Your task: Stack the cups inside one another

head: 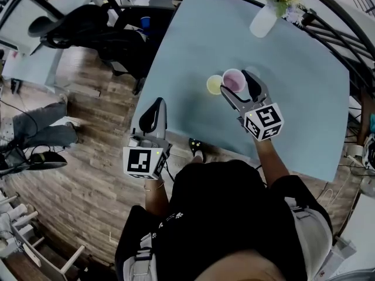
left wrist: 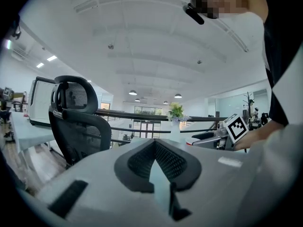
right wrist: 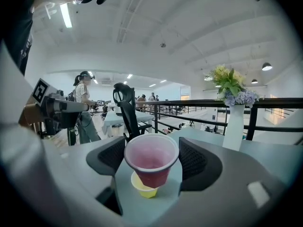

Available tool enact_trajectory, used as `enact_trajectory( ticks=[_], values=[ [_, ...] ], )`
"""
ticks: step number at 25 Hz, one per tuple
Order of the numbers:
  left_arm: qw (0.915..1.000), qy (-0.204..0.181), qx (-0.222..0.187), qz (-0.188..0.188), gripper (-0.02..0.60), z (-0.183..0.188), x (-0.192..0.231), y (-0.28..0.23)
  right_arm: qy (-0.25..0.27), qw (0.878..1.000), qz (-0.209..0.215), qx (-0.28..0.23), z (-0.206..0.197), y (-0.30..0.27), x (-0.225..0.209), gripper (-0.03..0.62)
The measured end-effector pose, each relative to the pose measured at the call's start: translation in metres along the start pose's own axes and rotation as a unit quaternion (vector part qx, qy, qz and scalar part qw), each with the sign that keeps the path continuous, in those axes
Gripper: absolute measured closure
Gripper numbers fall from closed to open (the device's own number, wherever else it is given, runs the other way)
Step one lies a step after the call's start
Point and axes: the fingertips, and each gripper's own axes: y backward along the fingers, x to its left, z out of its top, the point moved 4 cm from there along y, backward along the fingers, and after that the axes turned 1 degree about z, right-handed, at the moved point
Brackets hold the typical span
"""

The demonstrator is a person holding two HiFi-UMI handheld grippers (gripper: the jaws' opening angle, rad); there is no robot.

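Above yellow cup (right wrist: 144,189), pink cup (right wrist: 151,161) clamped in right gripper (right wrist: 151,151)

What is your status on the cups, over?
Left claw shut, empty. Right claw shut on pink cup, held above yellow cup. Nothing between them.

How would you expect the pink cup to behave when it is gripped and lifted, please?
The pink cup looks thin-walled and empty, so it is probably light and easily crushed; the right gripper holds it near the rim. Its smooth tapered sides might slip downward. Narrow-based, it may tip if nudged against the yellow cup.
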Motion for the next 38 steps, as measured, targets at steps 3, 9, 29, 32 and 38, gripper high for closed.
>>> enact_trajectory(
  ticks=[3,9,29,32,38],
  values=[
    [1.0000,0.002,0.004,0.002,0.595,-0.001,0.012,-0.001,-0.002,1.000,0.001,0.008,-0.005,-0.014,0.004,0.237],
    [0.9999,0.004,0.013,0.005,0.595,-0.002,0.031,-0.003,-0.007,1.000,0.002,0.025,-0.015,-0.036,0.008,0.237],
    [0.9997,0.012,0.018,0.013,0.595,-0.012,0.058,0.001,-0.014,0.997,-0.002,0.074,-0.064,-0.067,0.012,0.232],
    [0.9996,0.014,0.020,0.014,0.595,-0.014,0.058,0.002,-0.011,0.996,-0.005,0.086,-0.072,-0.069,0.011,0.232],
    [0.9995,0.011,0.023,0.021,0.595,-0.012,0.055,0.007,-0.004,0.995,-0.003,0.104,-0.085,-0.068,0.013,0.230]
  ],
)
